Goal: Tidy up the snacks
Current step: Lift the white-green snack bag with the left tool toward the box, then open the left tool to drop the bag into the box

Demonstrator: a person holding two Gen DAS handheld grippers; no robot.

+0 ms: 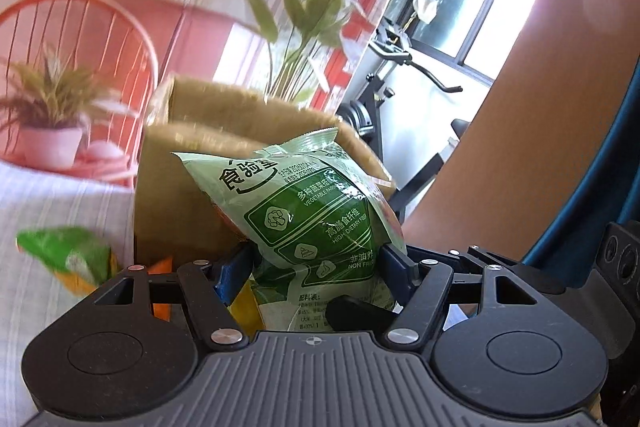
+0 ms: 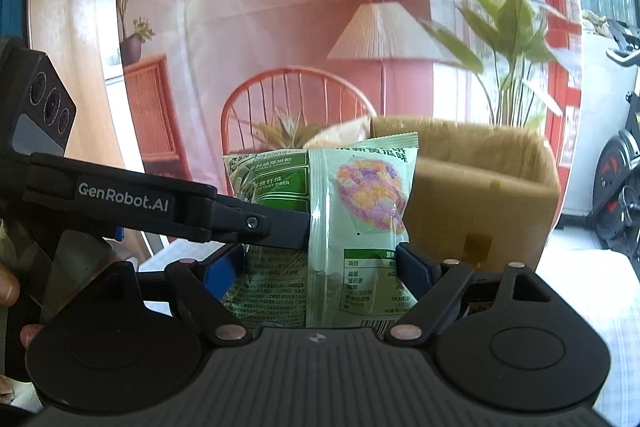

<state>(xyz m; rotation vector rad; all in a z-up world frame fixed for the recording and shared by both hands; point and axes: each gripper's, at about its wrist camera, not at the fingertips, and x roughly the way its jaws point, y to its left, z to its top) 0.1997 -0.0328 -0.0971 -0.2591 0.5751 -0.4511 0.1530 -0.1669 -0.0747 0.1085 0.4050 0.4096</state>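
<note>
Behind the striped cloth [image 1: 60,211] stands a cardboard box [image 1: 224,131], open at the top, with a chair and plants beyond. You hold a green snack bag in each gripper: left gripper [image 1: 316,263] clamps one bag [image 1: 308,203], right gripper [image 2: 320,267] clamps the other bag [image 2: 360,195]. Both bags stand upright, side by side, just before the box and about level with its rim, so it lies straight ahead.

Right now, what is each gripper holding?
Left gripper: shut on a green snack bag.
Right gripper: shut on a pale green snack bag.
</note>
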